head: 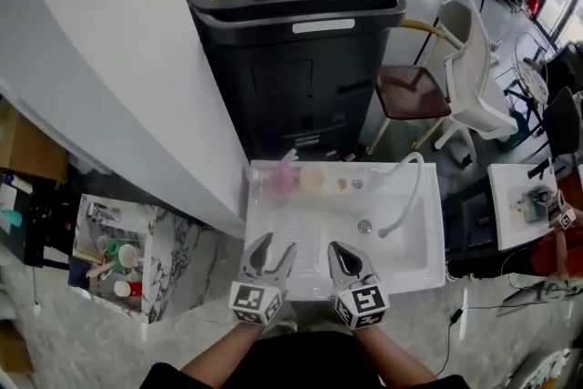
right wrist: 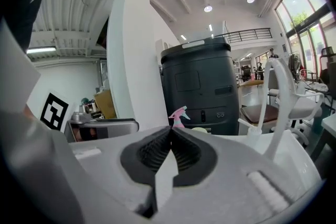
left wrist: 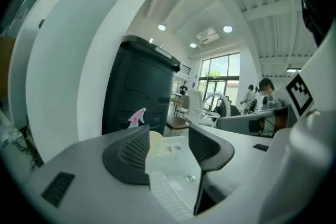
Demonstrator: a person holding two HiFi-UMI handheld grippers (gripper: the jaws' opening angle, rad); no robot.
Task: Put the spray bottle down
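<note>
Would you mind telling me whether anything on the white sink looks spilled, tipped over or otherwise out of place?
Nothing stands out. The pink spray bottle appears upright on the back ledge of the white sink, beside a pale round item, and no spill shows in the basin.

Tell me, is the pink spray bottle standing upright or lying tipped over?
Upright. The spray bottle stands at the sink's back edge, with its pink nozzle on top.

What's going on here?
A person holds two grippers over a white sink. The pink spray bottle stands at the back left of the sink, and neither gripper touches it. The left gripper is open and empty; the right gripper is shut on nothing.
</note>
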